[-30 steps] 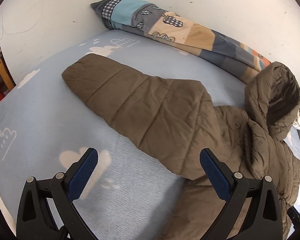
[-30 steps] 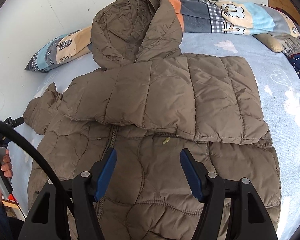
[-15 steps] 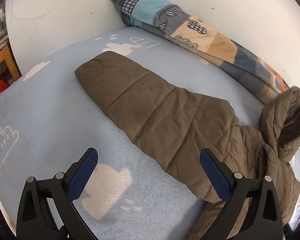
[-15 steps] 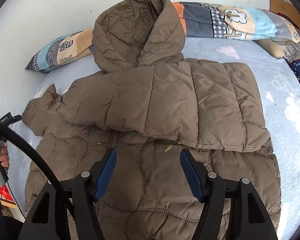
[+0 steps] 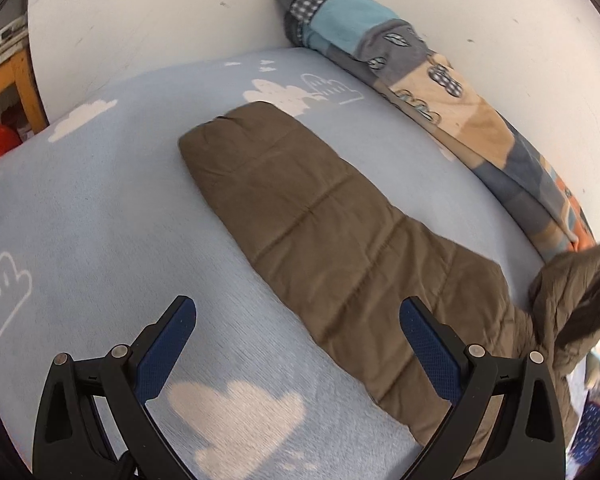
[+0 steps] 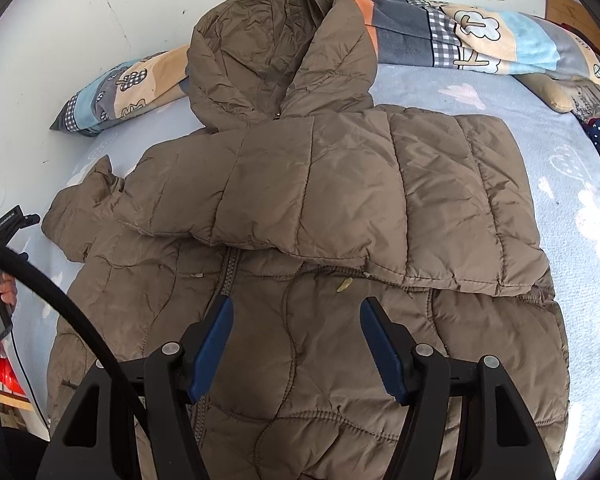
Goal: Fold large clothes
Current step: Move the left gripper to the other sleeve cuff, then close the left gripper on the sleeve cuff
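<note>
With both grippers' fingers [image 5: 428, 354] [image 6: 382, 350] held wide and empty, the outstretched sleeve [image 5: 320, 224] could be pinched too shallowly and dropped.

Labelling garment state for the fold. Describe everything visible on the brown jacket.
The brown jacket is a quilted, puffy hooded coat with a slightly shiny shell, lying front up on the blue cloud-print bedcover. Its hood rests against the patchwork pillows. One sleeve is folded across the chest; the other lies stretched out flat. Neither gripper touches it.
</note>
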Action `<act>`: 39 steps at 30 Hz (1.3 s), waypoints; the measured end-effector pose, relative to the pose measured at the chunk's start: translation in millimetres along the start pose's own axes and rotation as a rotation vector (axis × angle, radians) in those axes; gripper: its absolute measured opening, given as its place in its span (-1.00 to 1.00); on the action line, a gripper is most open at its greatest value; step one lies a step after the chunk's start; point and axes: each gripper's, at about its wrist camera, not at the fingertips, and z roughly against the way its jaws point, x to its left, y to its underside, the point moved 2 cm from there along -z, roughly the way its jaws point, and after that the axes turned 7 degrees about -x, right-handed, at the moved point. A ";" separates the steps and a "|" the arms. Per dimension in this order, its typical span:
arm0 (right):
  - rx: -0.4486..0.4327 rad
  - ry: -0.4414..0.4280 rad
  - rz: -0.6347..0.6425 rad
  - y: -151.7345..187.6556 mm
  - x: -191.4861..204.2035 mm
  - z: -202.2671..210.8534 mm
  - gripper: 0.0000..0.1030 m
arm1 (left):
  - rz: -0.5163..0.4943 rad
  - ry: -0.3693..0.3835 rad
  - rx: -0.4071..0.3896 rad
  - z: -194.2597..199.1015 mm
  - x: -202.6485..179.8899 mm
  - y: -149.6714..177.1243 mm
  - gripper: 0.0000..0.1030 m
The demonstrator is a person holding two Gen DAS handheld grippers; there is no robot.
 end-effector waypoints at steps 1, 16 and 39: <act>0.001 0.001 -0.002 0.1 -0.5 -0.3 0.37 | 0.010 0.000 0.002 -1.7 4.5 -4.5 0.97; 0.014 -0.025 -0.010 1.5 -1.8 -3.9 0.37 | 0.400 0.187 0.092 -59.6 92.7 -46.8 0.51; 0.041 -0.005 -0.016 4.7 -14.1 -18.4 0.37 | 0.532 0.308 -0.039 -120.6 128.8 -72.2 0.17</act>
